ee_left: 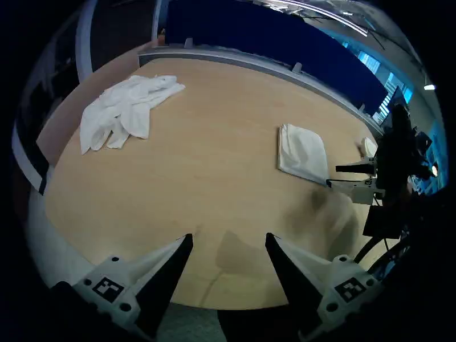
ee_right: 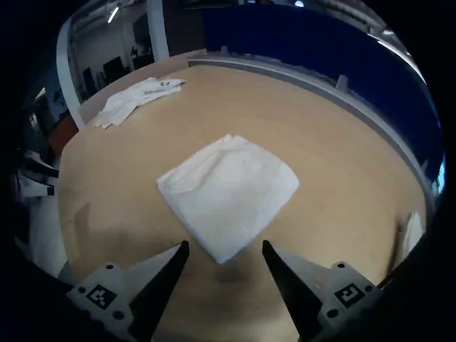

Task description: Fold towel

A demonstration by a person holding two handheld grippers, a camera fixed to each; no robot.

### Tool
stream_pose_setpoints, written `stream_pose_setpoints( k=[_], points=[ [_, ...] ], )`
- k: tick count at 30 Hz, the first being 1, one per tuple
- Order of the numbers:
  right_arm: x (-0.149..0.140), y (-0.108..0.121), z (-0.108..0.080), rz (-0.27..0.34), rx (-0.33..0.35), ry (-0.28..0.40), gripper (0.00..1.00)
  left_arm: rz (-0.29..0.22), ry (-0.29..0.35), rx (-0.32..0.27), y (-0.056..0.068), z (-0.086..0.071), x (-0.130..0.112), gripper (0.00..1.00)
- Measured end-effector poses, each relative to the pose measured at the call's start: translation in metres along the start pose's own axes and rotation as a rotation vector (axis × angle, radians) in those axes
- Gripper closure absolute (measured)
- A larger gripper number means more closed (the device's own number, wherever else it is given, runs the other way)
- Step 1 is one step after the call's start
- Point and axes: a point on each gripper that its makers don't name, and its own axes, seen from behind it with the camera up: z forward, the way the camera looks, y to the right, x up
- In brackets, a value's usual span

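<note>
Now, both my grippers stand open and empty. My right gripper hovers, jaws apart, just short of the folded towel, which lies flat on the middle of the table, apparently finished and placed to leave room. My left gripper faces bare wood near the table's edge, the crumpled heap well apart at the far corner, presumably awaiting folding. Count: two grippers, one folded towel, one heap, its pieces uncountable

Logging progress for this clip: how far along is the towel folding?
Done: one towel lies folded flat on the table. In hand: nothing; left tool and right tool are both open and empty. Left: the crumpled pile at the far edge is unfolded.
</note>
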Motion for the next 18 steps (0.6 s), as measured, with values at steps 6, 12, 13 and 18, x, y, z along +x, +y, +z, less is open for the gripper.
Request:
stream_pose_setpoints(
  k=[6, 12, 13, 18],
  points=[
    [-0.013, -0.004, 0.003, 0.015, 0.002, -0.003, 0.0, 0.0, 0.0, -0.001, 0.001, 0.002, -0.002, 0.05],
    [-0.016, -0.008, 0.007, 0.017, 0.01, -0.004, 0.07, 0.001, -0.002, -0.002, 0.001, 0.005, -0.002, 0.05],
    [-0.017, -0.009, 0.007, 0.017, 0.014, -0.004, 0.12, 0.0, -0.002, -0.003, 0.002, 0.005, -0.002, 0.05],
    [-0.021, -0.01, 0.01, 0.023, 0.016, -0.009, 0.35, -0.007, 0.0, -0.002, 0.001, 0.002, -0.001, 0.05]
  ],
)
